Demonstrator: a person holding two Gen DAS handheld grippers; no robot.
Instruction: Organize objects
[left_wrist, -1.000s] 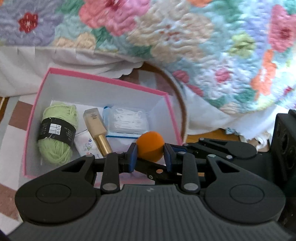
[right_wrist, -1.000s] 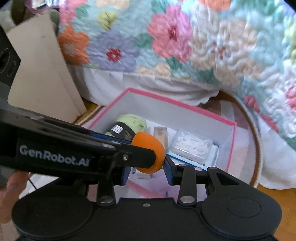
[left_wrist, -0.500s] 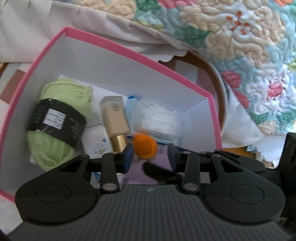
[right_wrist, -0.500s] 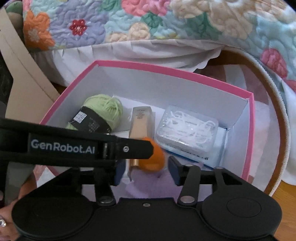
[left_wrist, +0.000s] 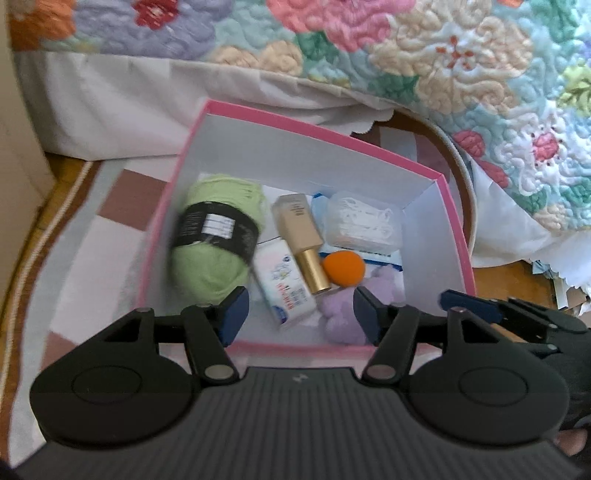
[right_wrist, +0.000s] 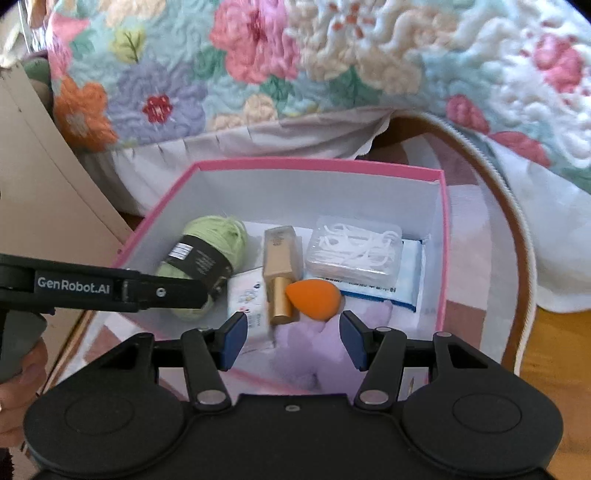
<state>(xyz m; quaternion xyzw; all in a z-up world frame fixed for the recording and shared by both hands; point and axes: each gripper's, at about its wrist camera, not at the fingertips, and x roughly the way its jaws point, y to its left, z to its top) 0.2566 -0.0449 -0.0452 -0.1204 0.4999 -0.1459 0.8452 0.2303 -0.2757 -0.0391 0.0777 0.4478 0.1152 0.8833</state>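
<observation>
We hold both the left gripper (left_wrist: 298, 309) and right gripper (right_wrist: 291, 334) wide and empty above the pink box (left_wrist: 328, 131), where the orange sponge (right_wrist: 314, 298) already lies beside the gold-capped bottle (right_wrist: 279, 272), so little seems left to pack.

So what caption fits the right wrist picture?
Open tongs hover over a pink box holding an orange sponge.
</observation>
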